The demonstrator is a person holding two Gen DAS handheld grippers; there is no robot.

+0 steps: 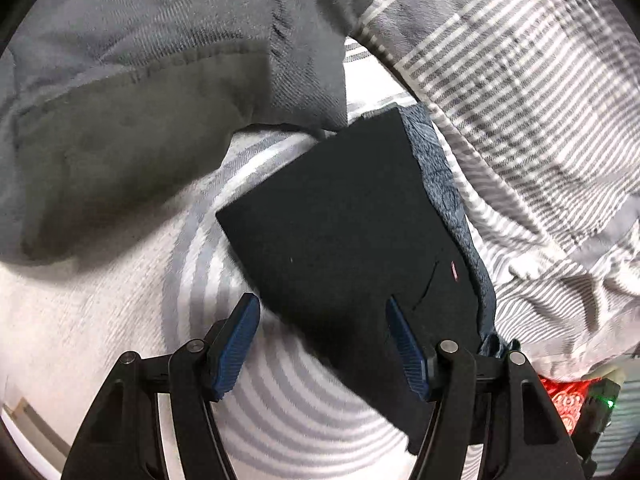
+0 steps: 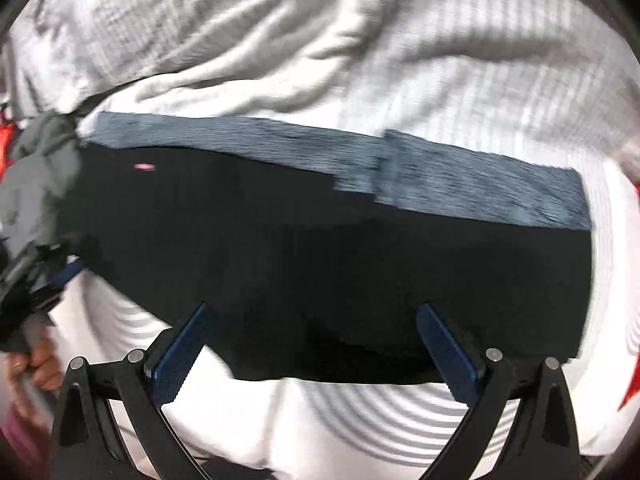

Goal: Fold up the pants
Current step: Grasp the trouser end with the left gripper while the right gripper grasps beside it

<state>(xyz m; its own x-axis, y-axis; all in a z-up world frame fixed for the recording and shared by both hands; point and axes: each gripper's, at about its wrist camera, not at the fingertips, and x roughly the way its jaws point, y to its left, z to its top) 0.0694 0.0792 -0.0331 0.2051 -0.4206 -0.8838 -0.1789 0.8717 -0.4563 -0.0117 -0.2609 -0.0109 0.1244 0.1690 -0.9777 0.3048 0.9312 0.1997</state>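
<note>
Folded black pants [image 1: 344, 220] lie flat on the white and grey striped bedsheet [image 1: 120, 312], on top of a folded blue-grey garment [image 1: 444, 168] that shows along one edge. My left gripper [image 1: 320, 308] is open and empty, its right finger over the near end of the black pants. In the right wrist view the black pants [image 2: 340, 248] lie crosswise with the blue-grey garment [image 2: 460, 176] behind them. My right gripper [image 2: 312, 312] is open and empty above their near edge. The view is blurred.
A grey garment [image 1: 160, 100] lies heaped at the upper left in the left wrist view. A rumpled grey striped blanket [image 1: 520, 100] lies to the right. A red patterned item [image 1: 568, 400] sits at the lower right. The person's hand [image 2: 40, 360] shows at the left in the right wrist view.
</note>
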